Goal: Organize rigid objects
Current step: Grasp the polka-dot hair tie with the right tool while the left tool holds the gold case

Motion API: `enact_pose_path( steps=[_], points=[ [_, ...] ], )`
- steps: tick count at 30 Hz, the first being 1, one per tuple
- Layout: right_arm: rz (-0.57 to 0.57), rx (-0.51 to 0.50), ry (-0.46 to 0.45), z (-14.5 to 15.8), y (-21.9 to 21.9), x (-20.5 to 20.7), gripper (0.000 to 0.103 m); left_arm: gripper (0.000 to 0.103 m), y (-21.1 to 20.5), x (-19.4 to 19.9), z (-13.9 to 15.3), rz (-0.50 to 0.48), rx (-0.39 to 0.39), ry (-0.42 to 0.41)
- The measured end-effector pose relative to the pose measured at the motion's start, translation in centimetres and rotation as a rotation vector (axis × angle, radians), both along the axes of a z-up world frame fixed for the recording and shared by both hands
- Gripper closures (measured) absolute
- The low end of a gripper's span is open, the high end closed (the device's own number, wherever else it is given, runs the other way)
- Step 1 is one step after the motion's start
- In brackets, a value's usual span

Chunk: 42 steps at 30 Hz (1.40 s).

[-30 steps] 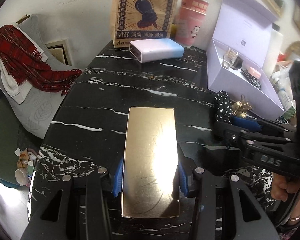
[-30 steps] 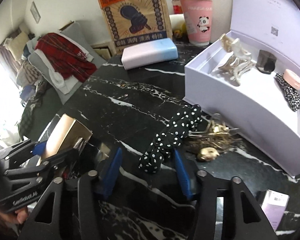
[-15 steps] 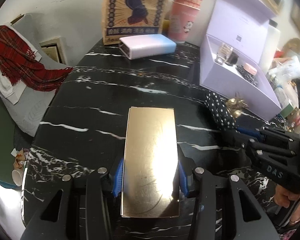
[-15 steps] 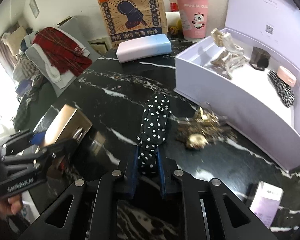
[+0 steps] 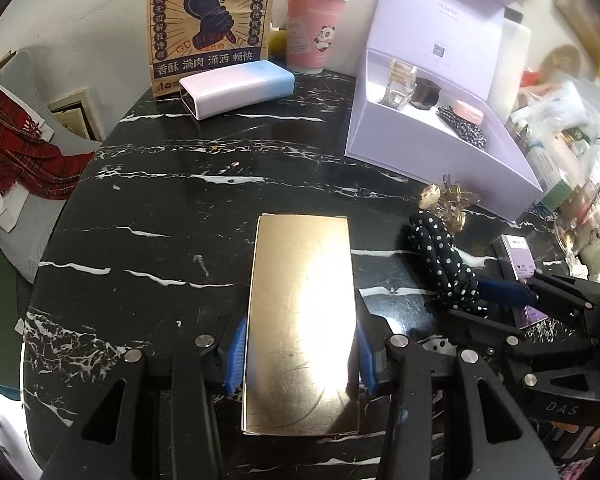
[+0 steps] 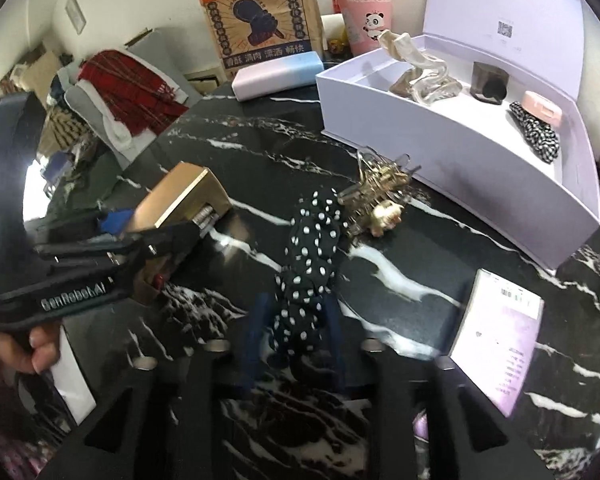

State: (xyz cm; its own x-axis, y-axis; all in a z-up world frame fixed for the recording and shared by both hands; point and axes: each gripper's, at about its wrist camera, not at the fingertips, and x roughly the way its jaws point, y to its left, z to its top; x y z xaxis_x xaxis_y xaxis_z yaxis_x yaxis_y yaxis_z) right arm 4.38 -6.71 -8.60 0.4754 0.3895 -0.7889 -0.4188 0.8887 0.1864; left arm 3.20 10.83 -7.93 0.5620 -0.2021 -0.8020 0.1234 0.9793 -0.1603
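Note:
My left gripper is shut on a shiny gold box and holds it over the black marble table; the box also shows in the right wrist view. My right gripper is shut on a black polka-dot hair tie, which also shows in the left wrist view. A gold hair clip lies just beyond the hair tie. The open lilac gift box at the right holds a clear claw clip, a dark cube, a pink case and a checked hair tie.
A pink-blue power bank, a snack bag and pink paper cups stand at the table's back. A lilac card box lies near right. A red plaid scarf lies off the left edge.
My right gripper closed on the polka-dot hair tie and now holds it, drawn back from the gold clip. The left gripper keeps the gold box and has shifted slightly.

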Motion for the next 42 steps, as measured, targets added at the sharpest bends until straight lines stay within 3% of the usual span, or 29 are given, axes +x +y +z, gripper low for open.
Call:
enact_pose_path(
  steps=[5, 7, 9, 11, 18, 27, 42],
  points=[
    [-0.022, -0.046, -0.058, -0.1, 1.2, 0.9, 0.058, 0.059, 0.0, 0.0, 0.0, -0.004, 0.020, -0.008],
    [-0.023, -0.066, -0.074, -0.1, 1.5, 1.0, 0.083, 0.059, -0.1, 0.0, 0.0, -0.005, 0.028, -0.009],
    [-0.012, -0.046, -0.072, -0.1, 1.4, 1.0, 0.086, 0.059, -0.1, 0.1, 0.0, -0.006, 0.024, -0.008],
    [0.001, 0.000, -0.058, 0.0, 1.1, 0.8, 0.086, 0.059, -0.2, 0.0, 0.1, -0.013, 0.017, -0.004],
    [-0.002, 0.023, -0.069, 1.2, -0.2, -0.5, 0.086, 0.059, -1.9, -0.1, 0.8, -0.060, 0.022, -0.009],
    [-0.094, 0.057, -0.054, 2.4, -4.1, -2.3, 0.086, 0.059, -6.2, 0.3, 1.9, -0.177, -0.014, -0.018],
    [-0.249, 0.057, -0.074, 4.3, -9.5, -5.0, 0.086, 0.059, -12.4, 0.8, 3.9, -0.357, -0.009, -0.055]
  ],
)
